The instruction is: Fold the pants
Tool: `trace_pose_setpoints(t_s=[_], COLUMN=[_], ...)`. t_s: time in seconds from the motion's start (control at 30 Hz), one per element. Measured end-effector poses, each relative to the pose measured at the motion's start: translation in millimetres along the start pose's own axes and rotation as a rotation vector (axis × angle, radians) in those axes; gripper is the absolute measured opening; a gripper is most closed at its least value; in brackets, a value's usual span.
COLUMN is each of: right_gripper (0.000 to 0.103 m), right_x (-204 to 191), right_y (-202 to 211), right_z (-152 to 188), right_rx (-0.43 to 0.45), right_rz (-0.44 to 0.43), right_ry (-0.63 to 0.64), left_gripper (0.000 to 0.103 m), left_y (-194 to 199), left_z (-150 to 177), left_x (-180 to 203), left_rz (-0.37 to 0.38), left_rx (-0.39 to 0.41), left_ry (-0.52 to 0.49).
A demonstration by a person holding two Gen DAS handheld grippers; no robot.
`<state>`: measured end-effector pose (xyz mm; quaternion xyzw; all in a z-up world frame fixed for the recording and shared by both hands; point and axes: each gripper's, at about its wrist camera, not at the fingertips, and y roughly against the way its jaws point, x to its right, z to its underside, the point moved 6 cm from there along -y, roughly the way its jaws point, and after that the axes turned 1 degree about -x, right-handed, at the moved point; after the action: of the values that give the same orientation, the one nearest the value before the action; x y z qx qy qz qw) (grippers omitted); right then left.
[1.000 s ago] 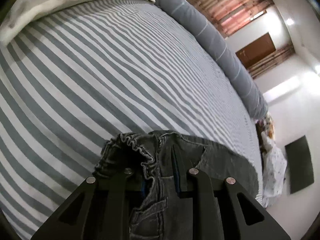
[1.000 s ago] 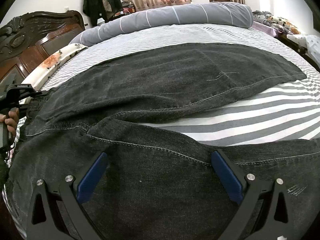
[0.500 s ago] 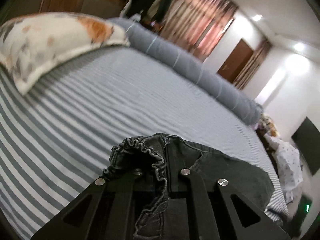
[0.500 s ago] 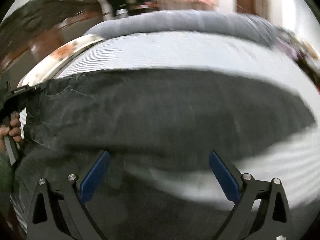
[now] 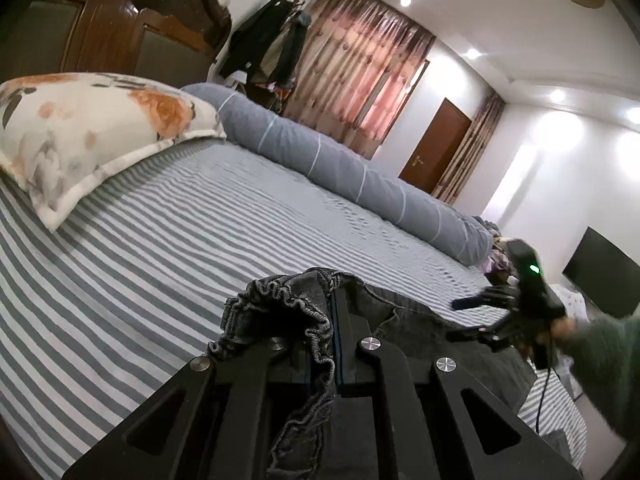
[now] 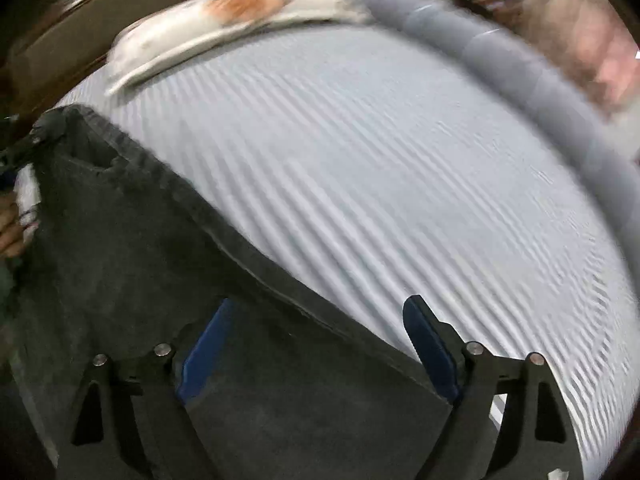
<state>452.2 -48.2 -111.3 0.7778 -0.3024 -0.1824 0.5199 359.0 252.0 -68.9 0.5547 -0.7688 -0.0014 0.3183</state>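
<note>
Now we are clamping left gripper (image 5: 334,344) jaws on pants (image 5: 288,308) waistband over striped bed (image 5: 160,248); right gripper (image 6: 316,344) jaws narrowing, open above denim, gripping nothing.

The pants (image 5: 304,312) lie on the bed (image 5: 168,248), their waistband bunched between the jaws of the left hand-held gripper (image 5: 334,340). Ahead and to its left a pillow (image 5: 84,128) rests on the bed; a bolster (image 5: 340,168) runs along the far edge. To its right, the right hand-held gripper (image 6: 316,344) hangs over the pants' edge, apparently not touching it.
</note>
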Motion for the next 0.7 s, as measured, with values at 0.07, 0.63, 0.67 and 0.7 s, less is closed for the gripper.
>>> trace_pose_setpoints(t_s=[0.07,0.63,0.67,0.7], right_gripper=[0.08,0.009,0.009,0.009], right_x=[1,43,43,43], right_y=[-10,-7,-6,-3], right_z=[-7,53,53,53], right_rx=[-0.041,-0.141,-0.135,-0.129], right_rz=[-0.016,-0.066,-0.057,-0.044], right_ry=[0.056,0.049,0.048,0.048], left_gripper=[0.007,0.007,0.007,0.007], left_y=[4,-6,-9,-11], left_z=[0,10,10,10], left_x=[0,-9,-12,-14], left_rz=[0.01,-0.085,-0.094,-0.105], left_rx=[0.017,0.007,-0.002,-0.011], left_ry=[0.002,0.024,0.031,0.04])
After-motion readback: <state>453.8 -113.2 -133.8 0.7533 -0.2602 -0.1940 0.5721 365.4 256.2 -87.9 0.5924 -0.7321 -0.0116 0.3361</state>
